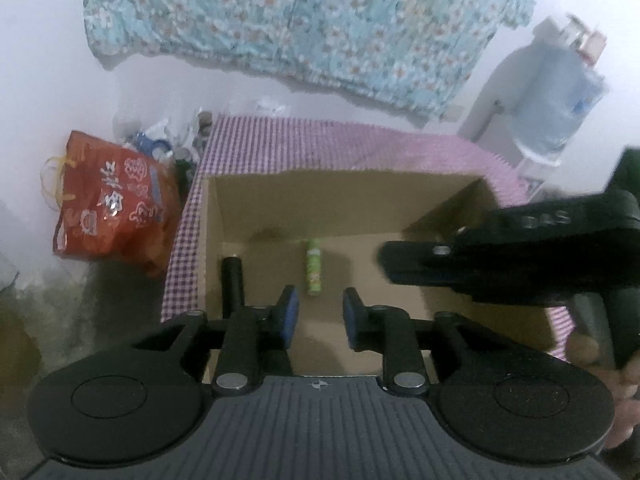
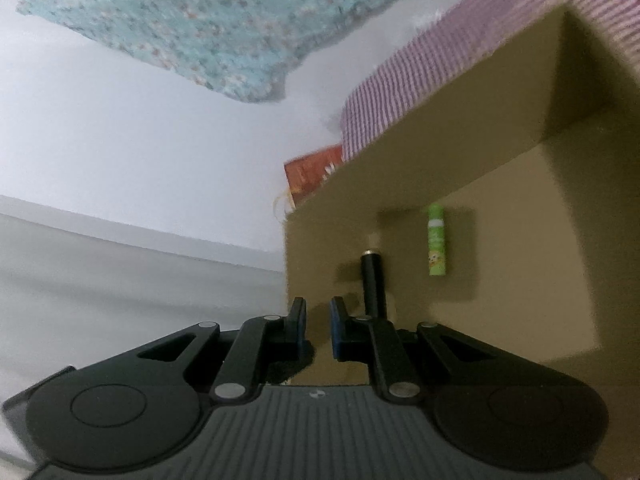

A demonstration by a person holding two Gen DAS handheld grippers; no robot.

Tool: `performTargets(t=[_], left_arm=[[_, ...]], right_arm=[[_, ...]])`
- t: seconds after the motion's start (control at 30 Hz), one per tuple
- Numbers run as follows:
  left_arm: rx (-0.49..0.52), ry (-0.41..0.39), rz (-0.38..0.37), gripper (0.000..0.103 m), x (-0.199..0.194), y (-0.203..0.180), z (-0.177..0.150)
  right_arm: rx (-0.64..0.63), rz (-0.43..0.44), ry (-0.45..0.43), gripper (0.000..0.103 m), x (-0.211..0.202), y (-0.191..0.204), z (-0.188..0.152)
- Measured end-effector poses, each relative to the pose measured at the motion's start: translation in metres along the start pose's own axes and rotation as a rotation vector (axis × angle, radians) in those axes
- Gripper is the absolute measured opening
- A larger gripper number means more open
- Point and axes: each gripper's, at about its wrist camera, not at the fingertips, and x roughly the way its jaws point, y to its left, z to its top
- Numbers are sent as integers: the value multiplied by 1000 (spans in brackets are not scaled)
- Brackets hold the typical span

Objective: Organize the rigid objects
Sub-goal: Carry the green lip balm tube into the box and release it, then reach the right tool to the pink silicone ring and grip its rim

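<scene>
Red gift bag (image 1: pixel 114 216): it stood on the floor, left of the table and outside the work area. You had no reason to touch it.

Cardboard box (image 1: pixel 212 216): it sat open-topped on the purple checked tablecloth (image 1: pixel 320 140). Two items lay on its floor, well apart: a black cylinder (image 1: pixel 233 280) along the left wall and a green tube (image 1: pixel 314 266) near the middle.

Left gripper (image 1: pixel 319 314): it hovered over the near rim with its jaws apart and nothing between them. The green tube lay just ahead of the gap, roughly in line with the fingers.

Right gripper (image 2: pixel 318 326): it reached into the box from the right side. Its jaws stood slightly apart and empty, and the black cylinder lay just beyond its right finger.

Recommended practice, judged from this layout: you should have kept both items parallel and apart, lowered each gripper straight down past the walls, and avoided crossing the two tools inside the box.
</scene>
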Motion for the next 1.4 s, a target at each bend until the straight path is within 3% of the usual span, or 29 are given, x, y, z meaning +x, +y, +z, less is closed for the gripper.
performTargets(t=[0.07, 0.2, 0.33, 0.47, 0.57, 0.87, 1.03, 1.2, 1.33, 1.4], left_arm=[[-12, -31, -22, 41, -14, -3, -3], [-35, -91, -71, 56, -44, -9, -15], [-43, -159, -109, 78, -71, -16, -30], [-44, -208, -125, 98, -89, -23, -50], [-53, -227, -143, 100, -94, -26, -67], [23, -150, -204, 103, -80, -47, -110], [50, -98, -247, 103, -70, -57, -123], [26, -38, -359, 103, -61, -56, -124], [58, -49, -352, 103, -53, -62, -131], [116, -37, -310, 103, -46, -73, -133]], right_arm=[[-9, 12, -30, 14, -23, 3, -5], [-20, 42, -78, 15, -66, 5, -24], [-29, 70, -149, 15, -109, 3, -58], [-61, 10, -268, 16, -155, -6, -100], [-65, -82, -323, 16, -179, -20, -129], [-37, -333, -335, 16, -197, -60, -188], [-39, -401, -301, 16, -185, -70, -198], [-51, -412, -271, 16, -171, -73, -199], [-62, -423, -242, 16, -157, -77, -198], [-66, -430, -230, 19, -150, -79, -196]])
